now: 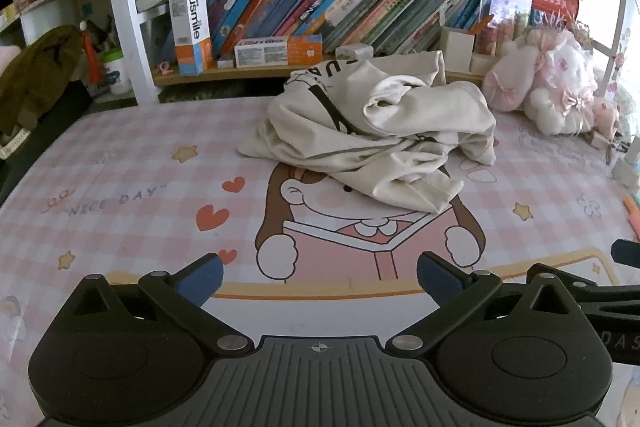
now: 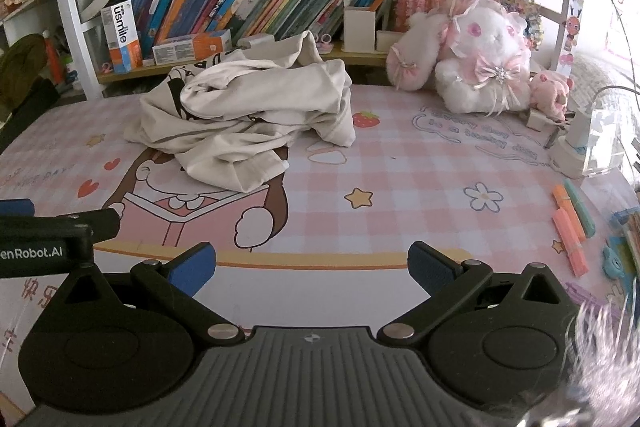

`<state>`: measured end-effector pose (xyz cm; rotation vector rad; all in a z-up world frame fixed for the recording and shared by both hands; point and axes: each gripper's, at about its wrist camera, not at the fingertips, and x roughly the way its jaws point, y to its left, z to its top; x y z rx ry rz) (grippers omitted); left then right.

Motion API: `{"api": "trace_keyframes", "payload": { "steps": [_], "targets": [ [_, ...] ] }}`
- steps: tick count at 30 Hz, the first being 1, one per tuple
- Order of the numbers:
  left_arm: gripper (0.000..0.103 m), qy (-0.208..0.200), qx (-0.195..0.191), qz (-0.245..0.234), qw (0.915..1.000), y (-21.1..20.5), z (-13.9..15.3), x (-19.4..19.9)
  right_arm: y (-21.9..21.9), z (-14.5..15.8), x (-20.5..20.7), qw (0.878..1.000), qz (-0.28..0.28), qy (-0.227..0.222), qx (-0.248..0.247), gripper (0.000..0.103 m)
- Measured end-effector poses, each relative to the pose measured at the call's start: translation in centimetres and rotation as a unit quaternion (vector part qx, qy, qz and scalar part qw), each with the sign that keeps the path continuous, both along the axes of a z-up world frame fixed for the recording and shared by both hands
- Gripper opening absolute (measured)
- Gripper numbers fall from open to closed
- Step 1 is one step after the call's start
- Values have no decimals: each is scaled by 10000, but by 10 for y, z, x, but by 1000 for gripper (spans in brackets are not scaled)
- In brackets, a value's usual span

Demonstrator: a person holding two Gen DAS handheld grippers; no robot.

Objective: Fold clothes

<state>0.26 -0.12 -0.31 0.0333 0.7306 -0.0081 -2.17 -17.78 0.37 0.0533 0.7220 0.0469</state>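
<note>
A cream garment (image 1: 372, 139) with dark lettering lies crumpled in a heap at the far middle of the pink checked desk mat (image 1: 140, 187). In the right wrist view the same garment (image 2: 248, 119) sits far left of centre. My left gripper (image 1: 320, 277) is open above the near edge of the mat, well short of the heap, with nothing between its blue fingertips. My right gripper (image 2: 312, 267) is open too, near the front edge, and empty. The left gripper's side shows at the left edge of the right wrist view.
A shelf of books (image 1: 320, 7) and toothbrush boxes (image 1: 192, 31) runs behind the garment. A white and pink plush rabbit (image 2: 476, 59) sits at the back right. Highlighter pens (image 2: 572, 227) and a clear box (image 2: 588, 143) lie along the right side. A brown coat (image 1: 36, 75) hangs far left.
</note>
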Motion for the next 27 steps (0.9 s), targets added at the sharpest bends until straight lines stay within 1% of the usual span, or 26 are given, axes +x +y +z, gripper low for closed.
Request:
{"api": "trace_keyframes", "payload": {
  "steps": [9, 18, 21, 27],
  "targets": [
    [103, -8, 78, -10, 10000, -3, -3, -1, -3, -3, 2, 9999, -32, 107, 75, 103],
    [103, -238, 56, 89, 9997, -2, 1, -5, -4, -5, 5, 9997, 16, 176, 140, 103],
    [103, -238, 25, 138, 9996, -1, 3, -4, -4, -5, 6, 9997, 57, 183, 164, 103],
    [103, -189, 106, 155, 9996, -5, 2, -4, -5, -6, 9, 9995, 172, 177, 205, 101]
  ]
}}
